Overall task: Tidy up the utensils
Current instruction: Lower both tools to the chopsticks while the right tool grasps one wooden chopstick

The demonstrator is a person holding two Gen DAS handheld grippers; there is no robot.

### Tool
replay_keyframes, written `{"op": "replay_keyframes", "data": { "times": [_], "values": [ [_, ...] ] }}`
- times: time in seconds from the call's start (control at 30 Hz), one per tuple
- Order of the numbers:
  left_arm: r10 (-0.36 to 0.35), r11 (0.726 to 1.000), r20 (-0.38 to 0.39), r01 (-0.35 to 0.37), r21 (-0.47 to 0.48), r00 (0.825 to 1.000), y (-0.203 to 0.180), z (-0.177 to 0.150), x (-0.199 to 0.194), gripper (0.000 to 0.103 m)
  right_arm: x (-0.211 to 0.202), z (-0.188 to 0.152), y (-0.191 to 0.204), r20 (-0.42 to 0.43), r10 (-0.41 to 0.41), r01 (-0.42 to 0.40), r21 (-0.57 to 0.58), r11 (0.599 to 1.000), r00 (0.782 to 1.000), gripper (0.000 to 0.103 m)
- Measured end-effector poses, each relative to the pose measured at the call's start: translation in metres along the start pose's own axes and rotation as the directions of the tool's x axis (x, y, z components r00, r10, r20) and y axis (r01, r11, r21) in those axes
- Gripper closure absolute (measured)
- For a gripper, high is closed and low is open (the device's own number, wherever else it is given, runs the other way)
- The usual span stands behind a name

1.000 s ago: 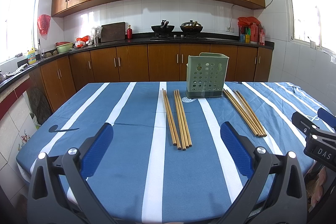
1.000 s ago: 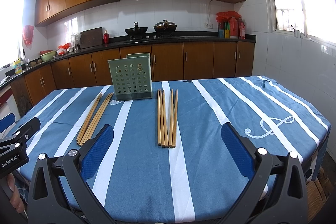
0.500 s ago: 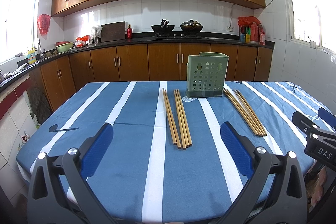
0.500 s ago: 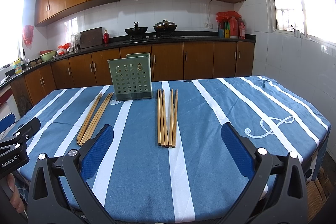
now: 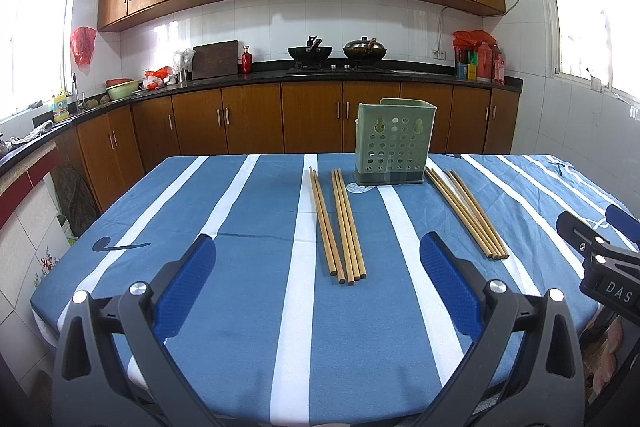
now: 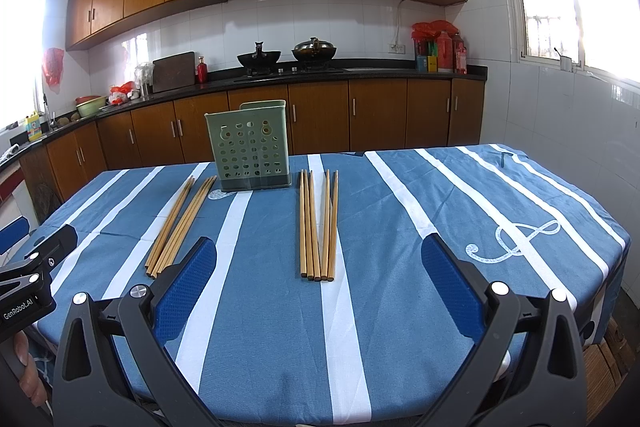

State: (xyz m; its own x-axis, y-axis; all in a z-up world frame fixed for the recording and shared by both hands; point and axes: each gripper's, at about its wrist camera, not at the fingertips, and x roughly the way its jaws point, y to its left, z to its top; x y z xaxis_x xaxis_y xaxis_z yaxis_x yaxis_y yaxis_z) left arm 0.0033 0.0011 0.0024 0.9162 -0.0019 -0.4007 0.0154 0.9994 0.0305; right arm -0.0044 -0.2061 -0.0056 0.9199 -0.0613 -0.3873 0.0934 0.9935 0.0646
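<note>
A green perforated utensil holder (image 5: 394,143) stands upright at the far middle of the striped table; it also shows in the right wrist view (image 6: 251,147). One bundle of wooden chopsticks (image 5: 338,225) lies left of it, a second bundle (image 5: 466,213) lies right of it. In the right wrist view these are the left bundle (image 6: 178,223) and the right bundle (image 6: 318,225). My left gripper (image 5: 318,273) is open and empty, just short of the left bundle's near ends. My right gripper (image 6: 320,273) is open and empty, near the right bundle's near ends.
The blue and white striped tablecloth (image 5: 240,291) covers the table, whose near edge lies under the grippers. Each gripper shows at the edge of the other's view: the right one (image 5: 600,267) and the left one (image 6: 28,287). Kitchen cabinets (image 5: 256,123) stand behind the table.
</note>
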Motion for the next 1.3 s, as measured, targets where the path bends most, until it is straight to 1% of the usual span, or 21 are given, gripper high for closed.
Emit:
{"op": "replay_keyframes", "data": {
  "times": [0.2, 0.3, 0.37, 0.5, 0.57, 0.67, 0.73, 0.8, 0.83, 0.9, 0.93, 1.0, 1.03, 1.1, 1.13, 1.17, 1.2, 1.27, 1.3],
  "values": [
    [0.004, 1.000, -0.009, -0.004, -0.002, 1.000, 0.000, 0.000, 0.001, 0.004, 0.001, -0.001, 0.000, -0.002, 0.002, -0.002, 0.002, 1.000, 1.000, 0.002],
    [0.036, 0.999, -0.055, -0.036, 0.011, 0.998, 0.004, 0.001, 0.012, 0.004, 0.004, -0.001, -0.002, -0.023, 0.017, -0.017, 0.010, 1.000, 1.000, 0.002],
    [0.073, 0.997, -0.119, -0.070, 0.026, 0.990, 0.005, -0.001, 0.029, 0.004, 0.011, -0.002, -0.005, -0.051, 0.033, -0.033, 0.016, 0.999, 0.998, 0.002],
    [0.092, 0.995, -0.201, -0.095, -0.006, 0.975, 0.024, 0.006, 0.054, 0.004, 0.029, 0.001, -0.010, -0.123, 0.024, -0.021, 0.025, 0.999, 0.992, 0.002],
    [0.083, 0.996, -0.217, -0.091, -0.026, 0.973, 0.031, 0.011, 0.062, 0.004, 0.043, 0.004, -0.014, -0.163, 0.009, -0.003, 0.035, 0.999, 0.987, 0.002],
    [0.086, 0.995, -0.235, -0.095, -0.025, 0.968, 0.039, 0.019, 0.075, 0.004, 0.074, 0.015, -0.028, -0.233, 0.008, 0.014, 0.091, 0.996, 0.973, 0.002],
    [0.094, 0.995, -0.251, -0.099, -0.007, 0.963, 0.042, 0.025, 0.089, 0.004, 0.093, 0.022, -0.033, -0.264, 0.006, 0.023, 0.108, 0.994, 0.964, 0.010],
    [0.092, 0.995, -0.268, -0.095, -0.002, 0.959, 0.044, 0.030, 0.103, 0.004, 0.116, 0.027, -0.036, -0.306, 0.021, 0.016, 0.119, 0.993, 0.952, 0.029],
    [0.079, 0.997, -0.283, -0.083, -0.003, 0.956, 0.045, 0.032, 0.112, 0.004, 0.126, 0.028, -0.037, -0.324, 0.028, 0.013, 0.122, 0.992, 0.945, 0.034],
    [0.064, 0.998, -0.306, -0.069, -0.006, 0.950, 0.048, 0.037, 0.128, 0.004, 0.146, 0.029, -0.038, -0.362, 0.042, 0.004, 0.125, 0.992, 0.931, 0.049],
    [0.066, 0.998, -0.315, -0.070, -0.004, 0.947, 0.048, 0.038, 0.133, 0.004, 0.155, 0.029, -0.039, -0.375, 0.046, 0.002, 0.127, 0.992, 0.926, 0.053],
    [0.064, 0.998, -0.340, -0.068, -0.001, 0.938, 0.049, 0.038, 0.146, 0.004, 0.173, 0.027, -0.039, -0.403, 0.055, -0.003, 0.128, 0.992, 0.914, 0.069],
    [0.054, 0.998, -0.352, -0.059, -0.005, 0.934, 0.049, 0.038, 0.152, 0.005, 0.182, 0.026, -0.039, -0.421, 0.053, 0.001, 0.125, 0.992, 0.906, 0.071],
    [0.043, 0.999, -0.374, -0.050, -0.010, 0.926, 0.050, 0.037, 0.164, 0.015, 0.195, 0.022, -0.039, -0.444, 0.059, -0.003, 0.125, 0.992, 0.894, 0.081],
    [0.030, 0.999, -0.388, -0.038, -0.015, 0.921, 0.050, 0.036, 0.169, 0.018, 0.199, 0.022, -0.039, -0.452, 0.058, -0.003, 0.121, 0.993, 0.890, 0.082],
    [0.015, 0.999, -0.400, -0.026, -0.021, 0.916, 0.049, 0.035, 0.173, 0.024, 0.203, 0.020, -0.038, -0.466, 0.052, 0.000, 0.112, 0.994, 0.884, 0.082],
    [0.001, 1.000, -0.411, -0.013, -0.028, 0.912, 0.049, 0.033, 0.177, 0.027, 0.208, 0.020, -0.039, -0.476, 0.056, -0.003, 0.112, 0.994, 0.878, 0.082],
    [-0.024, 0.999, -0.430, 0.007, -0.040, 0.902, 0.048, 0.029, 0.183, 0.032, 0.211, 0.016, -0.038, -0.493, 0.072, -0.015, 0.118, 0.993, 0.867, 0.083],
    [-0.032, 0.999, -0.436, 0.014, -0.044, 0.899, 0.048, 0.029, 0.186, 0.034, 0.212, 0.015, -0.038, -0.493, 0.079, -0.022, 0.120, 0.992, 0.866, 0.083]
  ]
}}
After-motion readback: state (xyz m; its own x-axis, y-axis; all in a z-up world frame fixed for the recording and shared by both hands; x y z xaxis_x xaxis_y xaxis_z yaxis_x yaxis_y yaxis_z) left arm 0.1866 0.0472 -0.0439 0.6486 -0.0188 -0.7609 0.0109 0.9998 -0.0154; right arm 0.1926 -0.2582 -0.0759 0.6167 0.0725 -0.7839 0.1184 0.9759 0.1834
